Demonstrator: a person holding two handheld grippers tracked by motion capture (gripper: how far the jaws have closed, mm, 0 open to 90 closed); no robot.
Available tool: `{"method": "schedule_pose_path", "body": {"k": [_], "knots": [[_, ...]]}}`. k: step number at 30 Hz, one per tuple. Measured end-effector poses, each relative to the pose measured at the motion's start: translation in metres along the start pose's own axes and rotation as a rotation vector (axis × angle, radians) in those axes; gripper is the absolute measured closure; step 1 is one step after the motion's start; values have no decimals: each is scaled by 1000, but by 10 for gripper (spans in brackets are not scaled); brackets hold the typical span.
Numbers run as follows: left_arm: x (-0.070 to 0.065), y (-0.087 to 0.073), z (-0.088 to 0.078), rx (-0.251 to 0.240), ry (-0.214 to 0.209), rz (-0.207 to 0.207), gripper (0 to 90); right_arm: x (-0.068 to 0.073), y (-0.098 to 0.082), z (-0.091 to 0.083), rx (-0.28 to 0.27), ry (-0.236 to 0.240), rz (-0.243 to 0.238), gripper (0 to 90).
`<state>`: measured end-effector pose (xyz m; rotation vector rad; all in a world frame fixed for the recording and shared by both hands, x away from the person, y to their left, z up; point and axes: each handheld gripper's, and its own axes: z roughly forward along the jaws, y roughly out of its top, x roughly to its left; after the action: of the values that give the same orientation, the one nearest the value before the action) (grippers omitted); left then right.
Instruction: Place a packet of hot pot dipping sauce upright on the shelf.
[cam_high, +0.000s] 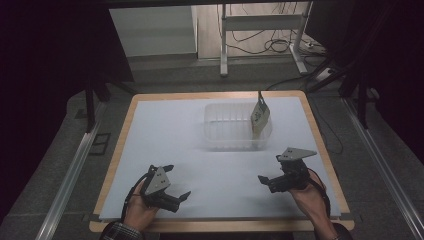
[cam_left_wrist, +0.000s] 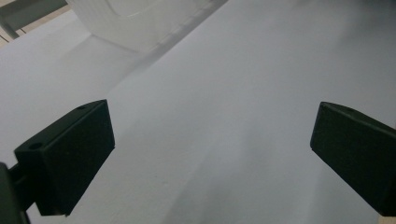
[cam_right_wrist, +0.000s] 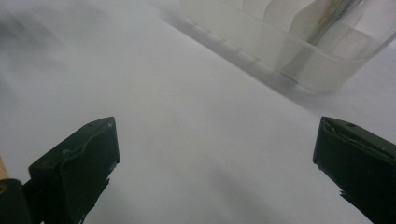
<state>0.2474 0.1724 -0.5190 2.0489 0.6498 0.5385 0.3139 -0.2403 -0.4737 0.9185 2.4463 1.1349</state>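
Right now both your claws are spread wide and hold nothing. Your right claw (cam_high: 274, 181) is nearer the packet (cam_high: 260, 117), which stands tall in the clear tub (cam_high: 220, 135), ahead of it. Your left claw (cam_high: 172, 182) rests farther off.

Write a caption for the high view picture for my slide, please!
Two open grippers, left and right, rest near the white table's front edge; a packet leans inside the clear tub.
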Motion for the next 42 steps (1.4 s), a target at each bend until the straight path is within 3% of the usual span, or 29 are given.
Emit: {"method": "schedule_pose_path", "body": {"k": [23,42], "knots": [[-1,0,2,16,0,11,0,3,-15,-19,-12,-46,-10,4],[-1,0,2,16,1,12,0,3,-28,-41,-42,-83,21,4]]}}
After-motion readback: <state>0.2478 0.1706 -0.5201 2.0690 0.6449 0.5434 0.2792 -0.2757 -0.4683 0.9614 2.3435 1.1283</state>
